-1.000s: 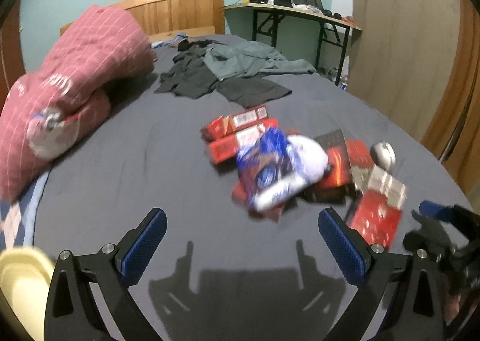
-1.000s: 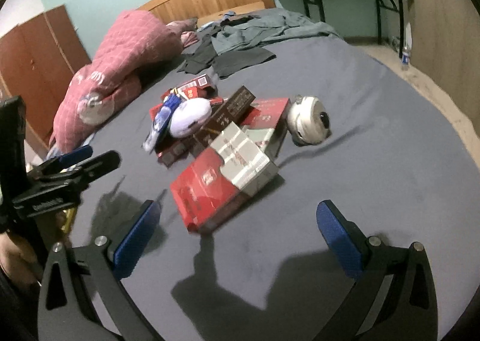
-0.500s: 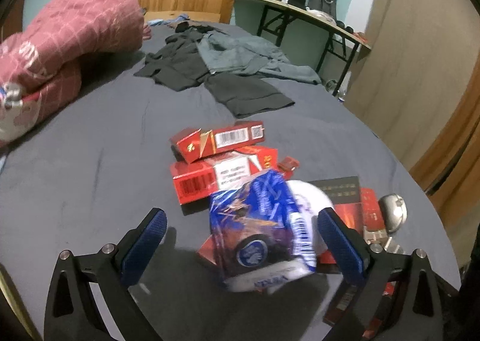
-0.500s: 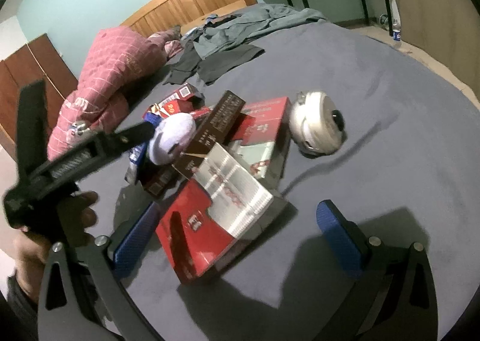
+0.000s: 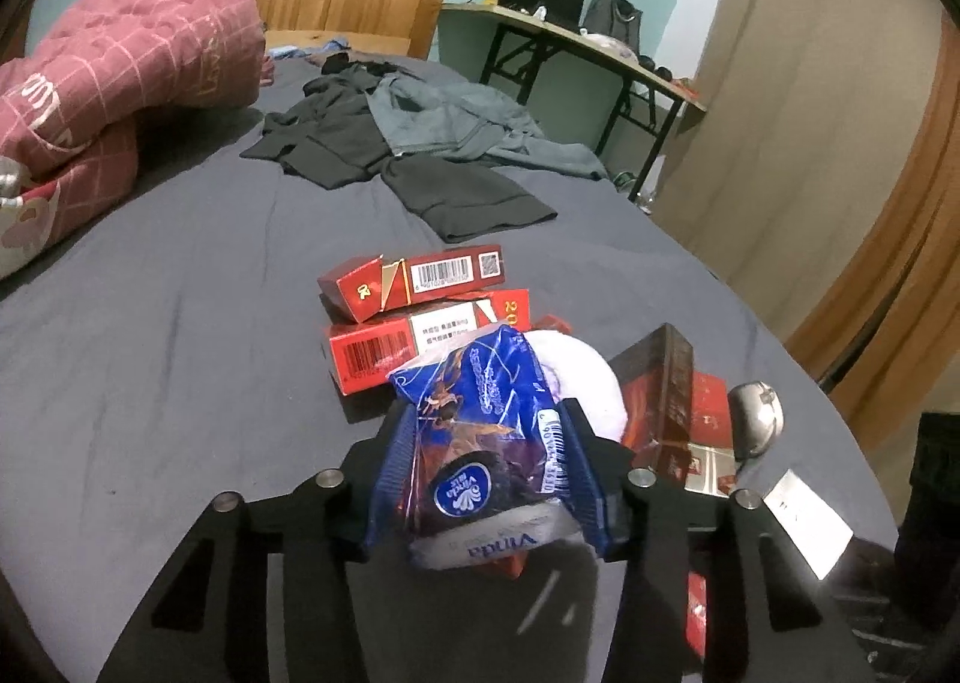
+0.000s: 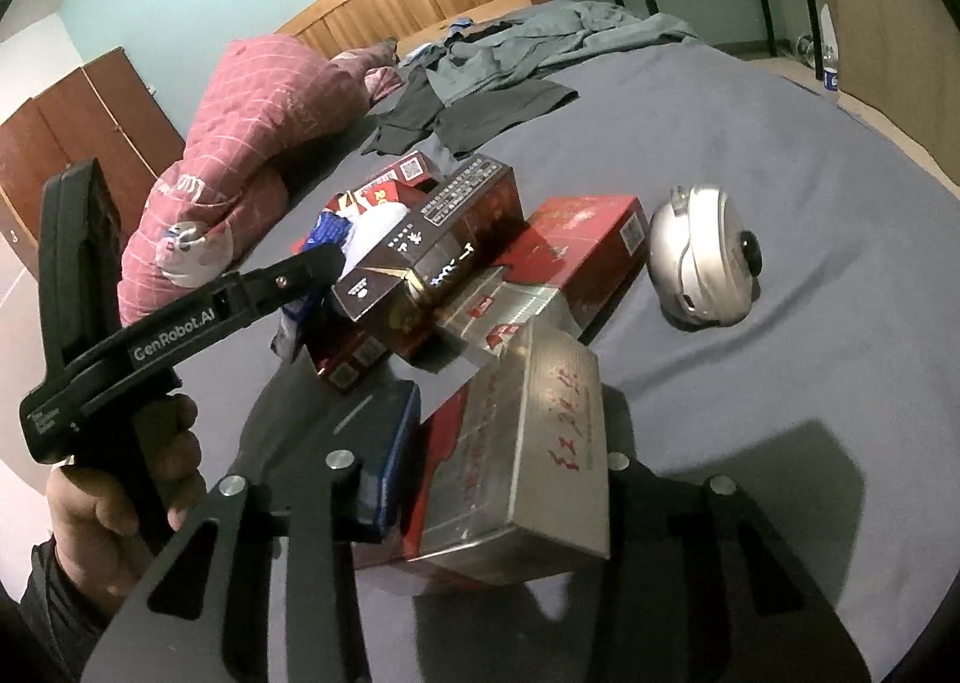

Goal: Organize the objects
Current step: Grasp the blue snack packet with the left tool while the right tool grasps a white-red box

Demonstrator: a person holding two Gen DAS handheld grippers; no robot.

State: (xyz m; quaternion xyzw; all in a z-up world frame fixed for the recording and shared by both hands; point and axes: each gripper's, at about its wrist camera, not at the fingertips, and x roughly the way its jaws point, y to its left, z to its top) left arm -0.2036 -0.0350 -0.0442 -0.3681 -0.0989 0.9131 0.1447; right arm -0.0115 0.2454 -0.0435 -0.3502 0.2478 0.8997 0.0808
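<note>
Right now my left gripper (image 5: 489, 470) is closing on the blue tissue pack (image 5: 486, 443) atop the pile on the grey bed (image 5: 180, 359), pads at both its sides, while my right gripper (image 6: 510, 479) is closing on the silver-and-red carton (image 6: 522, 461) at the pile's near edge; I take the outermost pieces so nothing topples. Red cartons (image 5: 414, 287), a dark box (image 6: 432, 257) and a silver round gadget (image 6: 702, 263) crowd close behind

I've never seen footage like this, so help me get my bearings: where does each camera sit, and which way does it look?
Left wrist: rides the left gripper, looking down over the bed at the blue tissue pack between its closing fingers.
Right wrist: rides the right gripper, looking at the silver-and-red box between its closing fingers; a hand shows.
Both share the red boxes, pink quilt and silver round gadget.
</note>
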